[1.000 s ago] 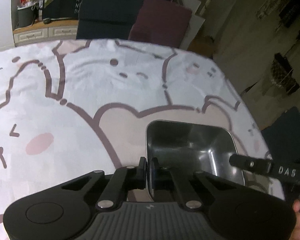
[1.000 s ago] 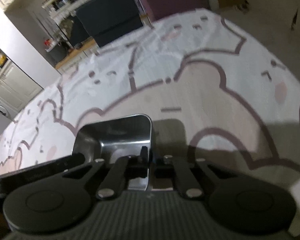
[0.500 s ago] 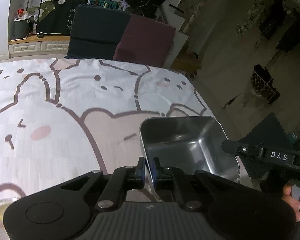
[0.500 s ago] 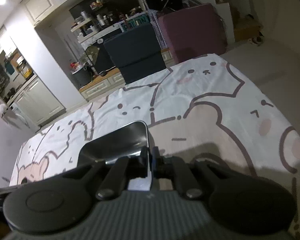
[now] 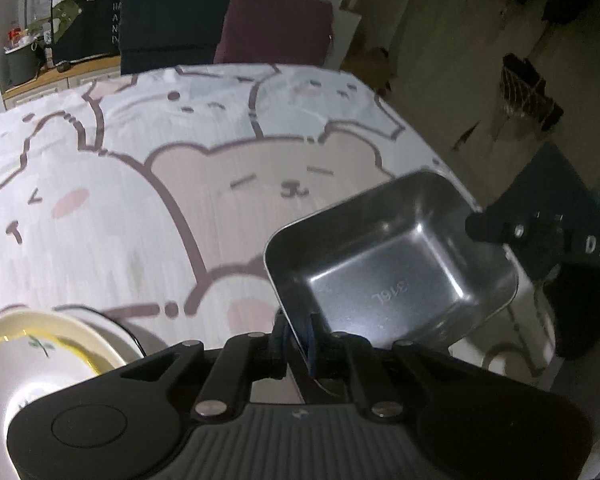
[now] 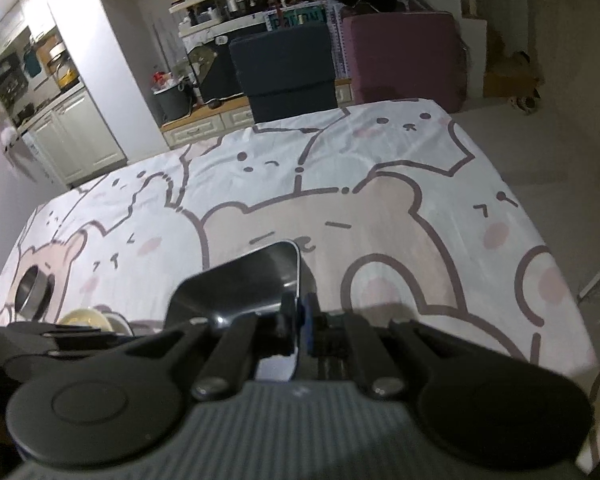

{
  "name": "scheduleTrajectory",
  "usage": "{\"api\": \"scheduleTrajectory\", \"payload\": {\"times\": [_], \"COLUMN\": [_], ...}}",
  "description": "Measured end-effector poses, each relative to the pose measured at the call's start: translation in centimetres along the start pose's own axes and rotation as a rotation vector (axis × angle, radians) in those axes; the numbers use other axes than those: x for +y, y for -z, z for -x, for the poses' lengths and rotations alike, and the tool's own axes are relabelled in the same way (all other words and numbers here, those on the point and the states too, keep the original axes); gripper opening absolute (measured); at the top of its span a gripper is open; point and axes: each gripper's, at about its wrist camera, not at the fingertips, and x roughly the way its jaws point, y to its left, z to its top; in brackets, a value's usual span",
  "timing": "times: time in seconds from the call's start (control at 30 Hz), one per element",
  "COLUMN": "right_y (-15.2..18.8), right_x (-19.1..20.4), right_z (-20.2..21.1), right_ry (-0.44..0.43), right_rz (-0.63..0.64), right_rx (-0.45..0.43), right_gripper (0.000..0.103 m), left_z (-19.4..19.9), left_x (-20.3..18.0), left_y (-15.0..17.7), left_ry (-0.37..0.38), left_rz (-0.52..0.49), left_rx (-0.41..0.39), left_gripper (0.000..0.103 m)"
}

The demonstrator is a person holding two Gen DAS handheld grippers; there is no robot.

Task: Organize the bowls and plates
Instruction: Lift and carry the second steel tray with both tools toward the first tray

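A rectangular steel tray (image 5: 384,264) hangs tilted above the bear-print tablecloth (image 5: 180,184), held at two rims. My left gripper (image 5: 295,334) has the tray's near rim between its pads, and its jaws are opening slightly. In the left wrist view the right gripper's finger (image 5: 496,232) reaches the tray's far right rim. From the right wrist, my right gripper (image 6: 298,312) is shut on the tray (image 6: 244,280) at its right rim. A cream dish with a yellow rim (image 5: 40,344) sits at the lower left, below the left gripper.
A round steel bowl (image 6: 34,286) stands near the table's left edge, with the cream dish (image 6: 88,320) beside it. A dark blue chair (image 6: 288,68) and a maroon chair (image 6: 404,56) stand at the far edge. The table's right edge (image 5: 432,152) drops to the floor.
The tray has left the cloth and risen, tilting, with both grippers on it. The views swung so that the cream dish and the round steel bowl came into sight at the left.
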Motion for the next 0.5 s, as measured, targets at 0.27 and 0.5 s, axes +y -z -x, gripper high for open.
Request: {"api": "scheduleTrajectory", "payload": {"times": [0.27,0.5], "right_y": [0.9,1.6], "right_x": [1.5,1.9], "right_z": [-0.1,-0.7], "right_ry": [0.041,0.072], "right_rz": [0.103,0.156], "right_rx": [0.051,0.1], "right_gripper": [0.006,0.006], "left_z": [-1.1,-1.8], "left_x": [-0.4,-0.5], "left_y": [1.1,1.3], "left_ry": [-0.028,-0.045], "left_rz": [-0.029,-0.051], "left_rx": [0.051,0.077], "left_gripper": [0.012,0.012]}}
